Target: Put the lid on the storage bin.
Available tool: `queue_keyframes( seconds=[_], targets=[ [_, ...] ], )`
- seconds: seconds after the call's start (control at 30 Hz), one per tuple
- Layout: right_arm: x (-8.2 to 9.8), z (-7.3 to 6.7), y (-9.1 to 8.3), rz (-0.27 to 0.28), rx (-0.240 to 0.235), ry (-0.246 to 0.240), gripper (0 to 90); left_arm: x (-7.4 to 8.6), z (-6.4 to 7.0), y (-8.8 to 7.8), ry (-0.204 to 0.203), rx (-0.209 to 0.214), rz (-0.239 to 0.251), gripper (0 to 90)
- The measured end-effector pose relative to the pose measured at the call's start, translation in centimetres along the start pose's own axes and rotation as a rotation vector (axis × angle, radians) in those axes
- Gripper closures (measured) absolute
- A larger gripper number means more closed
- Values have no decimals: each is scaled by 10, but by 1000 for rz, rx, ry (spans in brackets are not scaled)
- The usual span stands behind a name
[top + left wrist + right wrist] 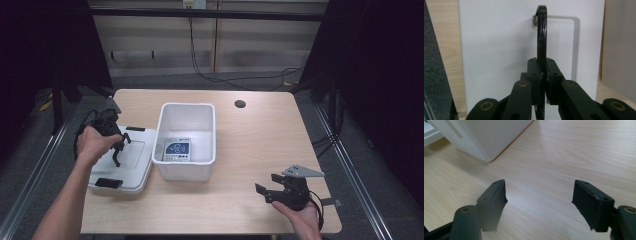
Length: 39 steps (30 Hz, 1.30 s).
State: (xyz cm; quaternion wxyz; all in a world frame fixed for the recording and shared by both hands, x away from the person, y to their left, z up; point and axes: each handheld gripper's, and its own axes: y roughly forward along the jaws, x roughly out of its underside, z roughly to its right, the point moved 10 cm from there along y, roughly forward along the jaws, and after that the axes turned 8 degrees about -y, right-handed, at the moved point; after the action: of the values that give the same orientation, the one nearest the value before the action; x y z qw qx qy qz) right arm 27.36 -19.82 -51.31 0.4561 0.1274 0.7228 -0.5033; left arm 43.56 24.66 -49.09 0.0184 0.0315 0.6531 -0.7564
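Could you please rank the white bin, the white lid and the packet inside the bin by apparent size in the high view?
1. white bin
2. white lid, looking slightly smaller
3. packet, clearly smallest

Lid (131, 162) just left of bin (186, 141)

My left gripper (116, 150) is black, same as the right gripper (270, 192), which carries a grey plate. Lid (131, 165) under the left one is white, with black clips and a black handle (542, 37). Bin (212, 135) is white. Box (177, 149) inside it is white with a blue print. Table (260, 145) is pale wood grain.
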Motion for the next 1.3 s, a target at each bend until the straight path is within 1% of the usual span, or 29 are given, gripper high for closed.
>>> queue_keyframes(
  seconds=[0.07, 0.17, 0.23, 0.27, 0.4, 0.43, 0.5, 0.57, 0.6, 0.63, 0.67, 0.77, 0.8, 0.87, 0.9, 0.93, 1.0, 1.07, 1.1, 1.13, 1.17, 1.2, 1.3],
  targets=[
    [0, 0, 0, 0, 0, 0, 267, 1, 0, -2, 4, 6, -1, 846],
    [0, 0, 0, 0, 2, 1, 267, 1, -4, -7, 0, -6, 4, 848],
    [0, 0, 0, 0, 2, 2, 267, 2, -8, -9, 7, -12, -5, 848],
    [0, 0, 0, -1, 1, 3, 267, 2, -10, -14, -2, 6, 8, 848],
    [0, 0, 1, -4, 4, 7, 267, 3, -14, -20, -2, 8, 12, 849],
    [0, 0, 1, -4, 4, 7, 267, 3, -14, -21, -8, 5, 10, 849],
    [0, 0, 1, 1, 8, 6, 267, 2, -17, -24, -6, 1, 21, 848],
    [0, 0, 1, 0, 7, 6, 267, 3, -17, -26, 2, 6, 18, 848],
    [0, 0, 1, -1, 8, 6, 267, 3, -17, -27, 7, 15, 19, 848],
    [0, 0, 1, -2, 8, 9, 267, 3, -18, -28, 5, 17, 14, 848],
    [0, 0, 1, -3, 9, 8, 267, 3, -19, -30, -6, 17, 16, 848],
    [0, 0, 1, -1, 8, 5, 267, 4, -20, -33, -4, 13, 20, 848],
    [0, 0, 1, -3, 8, 5, 266, 5, -20, -35, 9, 24, 10, 849],
    [0, 0, 1, -3, 6, 5, 267, 7, -19, -37, 16, 28, 7, 848],
    [0, 0, 1, -3, 6, 5, 267, 7, -19, -37, 16, 28, 7, 848],
    [0, 0, 1, -1, 5, 6, 267, 8, -21, -39, 30, 12, -3, 849],
    [0, 0, 1, -1, 4, 6, 267, 8, -22, -40, 26, 10, -3, 849],
    [0, 0, 1, -5, 5, 7, 267, 8, -23, -44, 31, 5, 6, 849],
    [0, 0, 1, -3, 5, 8, 266, 8, -23, -45, 27, 8, 2, 849],
    [0, 0, 1, -3, 6, 8, 266, 8, -23, -47, 21, 13, 10, 849],
    [0, 0, 1, -5, 7, 8, 267, 7, -23, -49, 17, 9, 19, 849],
    [1, 1, 1, -8, 11, 15, 266, 7, -24, -51, 20, -4, 18, 849],
    [1, 1, 1, -6, 11, 17, 266, 8, -22, -56, 19, 7, 19, 849]
  ],
)
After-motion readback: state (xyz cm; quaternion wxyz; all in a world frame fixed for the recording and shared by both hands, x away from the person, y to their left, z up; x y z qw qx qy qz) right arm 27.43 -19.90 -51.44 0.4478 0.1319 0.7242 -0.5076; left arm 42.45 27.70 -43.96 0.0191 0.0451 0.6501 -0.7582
